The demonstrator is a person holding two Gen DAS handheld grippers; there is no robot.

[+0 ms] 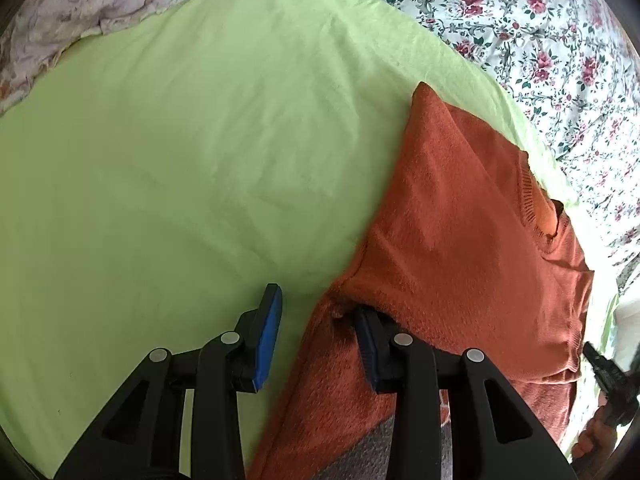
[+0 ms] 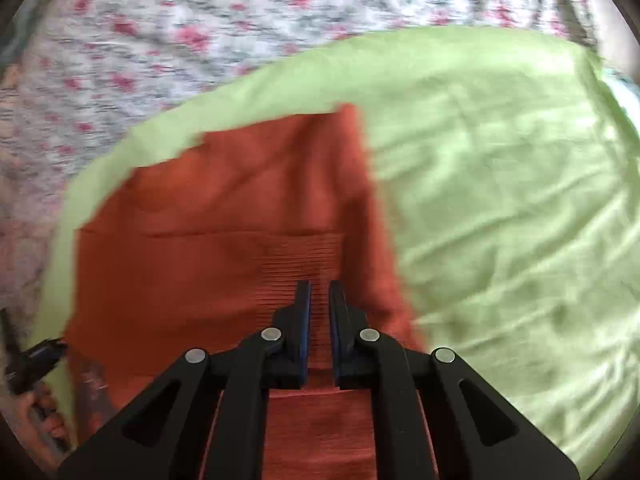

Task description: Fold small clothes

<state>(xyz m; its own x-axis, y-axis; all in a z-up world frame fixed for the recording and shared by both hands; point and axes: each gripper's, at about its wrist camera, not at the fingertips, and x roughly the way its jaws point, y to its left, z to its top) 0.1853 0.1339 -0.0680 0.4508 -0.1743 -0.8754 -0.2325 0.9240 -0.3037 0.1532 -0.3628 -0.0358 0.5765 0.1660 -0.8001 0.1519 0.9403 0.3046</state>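
Looking along both grippers, we set down what we see.

Sweater: we see a rust-orange knit sweater lying on a light green sheet, toward that sheet's edge next to the floral bedspread. In the left wrist view its ribbed neckline faces the bedspread side and one corner points away from us.

Left gripper: our left gripper has its jaws wide apart. One blue-padded finger stands over the bare green sheet; the other is tucked beneath a raised fold of the sweater, at the seam where a sleeve meets the body. Nothing is pinched between them.

Right gripper: our right gripper shows its fingers nearly together, with a narrow gap. Ribbed orange knit shows through that gap and under the fingers, in the right wrist view. We cannot tell whether the pads clamp the cloth or merely sit over it, for the view is blurred.

Sweater in the right view: the sweater runs from under the gripper out toward the bedspread, with a ribbed band just ahead of the fingertips and the green sheet to one side.

Other gripper seen: in the left view, the right gripper and the hand holding it appear at the picture's edge, beside the sweater.

Pillow: a cushion with a large pale flower print lies at the far edge of the green sheet.
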